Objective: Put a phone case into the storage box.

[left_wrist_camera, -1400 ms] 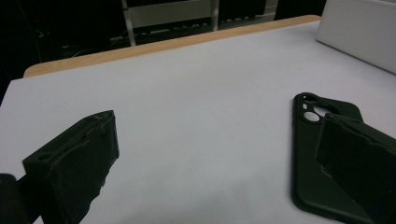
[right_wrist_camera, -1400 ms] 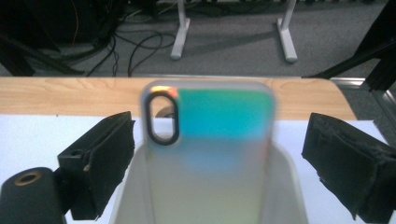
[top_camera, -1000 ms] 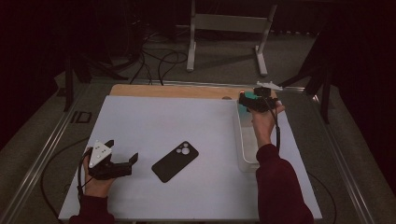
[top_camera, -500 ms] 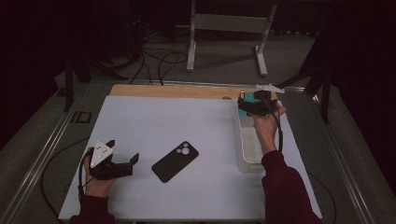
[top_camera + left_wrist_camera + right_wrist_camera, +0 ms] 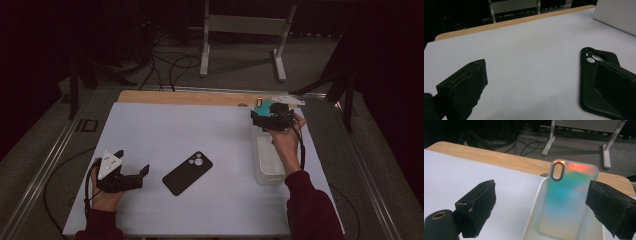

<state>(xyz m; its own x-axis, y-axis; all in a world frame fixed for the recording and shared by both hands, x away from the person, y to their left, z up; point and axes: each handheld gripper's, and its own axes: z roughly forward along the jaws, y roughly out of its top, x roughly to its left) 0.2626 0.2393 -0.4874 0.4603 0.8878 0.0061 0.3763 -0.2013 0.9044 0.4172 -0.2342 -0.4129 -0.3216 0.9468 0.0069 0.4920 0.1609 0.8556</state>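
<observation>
No legible writing anywhere. Black phone [image 5: 187, 173], matte, rounded corners, camera side up, lies flat near the table's [image 5: 165, 125] front edge, centre-left. Iridescent translucent case [image 5: 566, 197], oval cutout, leans in the white bin [image 5: 267, 167] at the right edge. Left gripper [image 5: 131, 176]: jaws wide apart, empty, beside phone. Right gripper [image 5: 260, 120]: jaws wide apart, empty, over bin's far end.

Dim room, grey carpet floor [image 5: 240, 82] w/ black cables [image 5: 170, 65] trailing behind the table. Grey metal stand [image 5: 245, 30] at back. White tabletop [image 5: 190, 130], wood strip [image 5: 180, 97] along far edge.
</observation>
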